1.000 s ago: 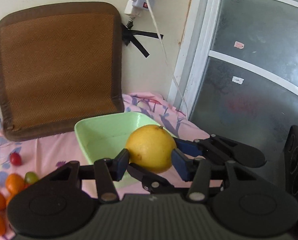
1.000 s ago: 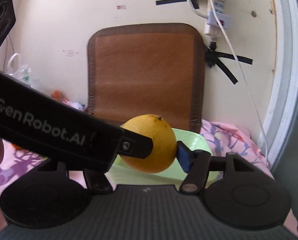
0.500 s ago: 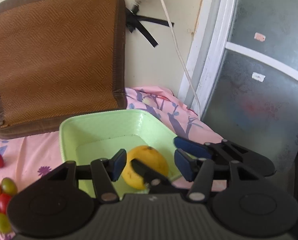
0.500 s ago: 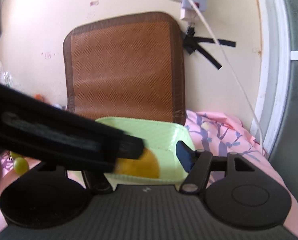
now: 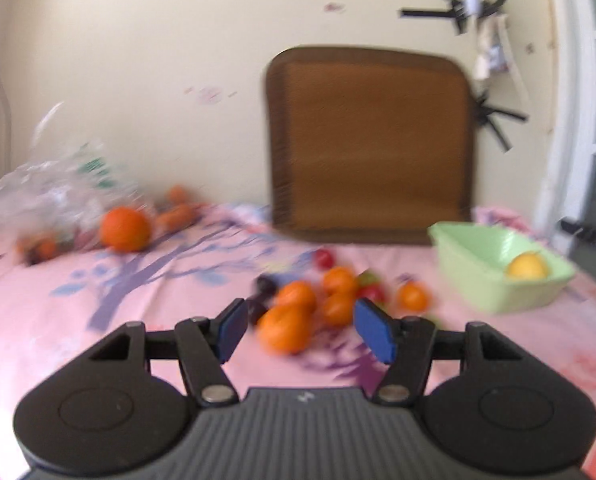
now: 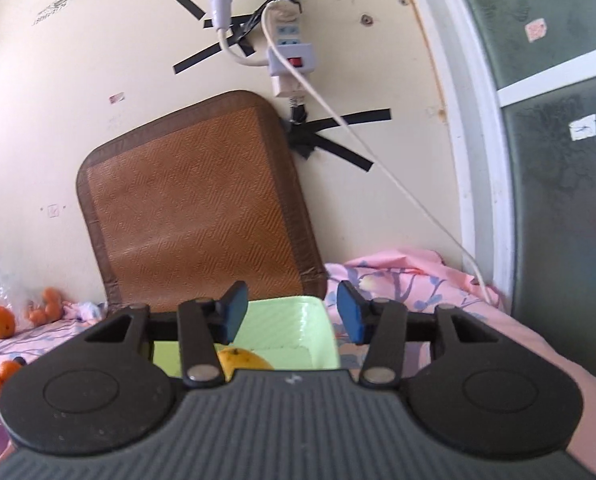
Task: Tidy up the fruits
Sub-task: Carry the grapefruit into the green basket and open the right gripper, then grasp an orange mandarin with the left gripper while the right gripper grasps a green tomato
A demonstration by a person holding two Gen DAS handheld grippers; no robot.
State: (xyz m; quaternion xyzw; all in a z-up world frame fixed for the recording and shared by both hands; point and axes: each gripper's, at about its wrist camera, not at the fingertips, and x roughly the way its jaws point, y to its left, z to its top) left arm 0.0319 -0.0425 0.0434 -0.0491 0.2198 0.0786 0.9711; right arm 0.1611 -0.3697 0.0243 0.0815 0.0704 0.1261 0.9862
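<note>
Left claw (image 5: 296, 330) spread, nothing pinched, jaws just been opening, aimed at blurred heap of small orange mandarins (image 5: 298, 316) on pink floral cloth (image 5: 98, 320). Right claw (image 6: 288, 314) half spread, jaws just been closing on air, hovering above pale green plastic tub (image 6: 318, 320). Round yellow citrus (image 5: 526, 266) lying inside tub. Risks: mandarins packed touching, so closing there likely nudges neighbours, rolls them across soft cloth; small red (image 5: 324, 258) and dark fruits (image 5: 266, 286) mixed in, wrong pick easy; heavy blur, aim uncertain. Around: brown woven mat (image 5: 370, 144) leaning on wall, crumpled clear plastic bag (image 5: 50, 192) by bigger orange (image 5: 124, 228), taped power strip (image 6: 290, 58), white cable. Nothing blocking tub mouth.
</note>
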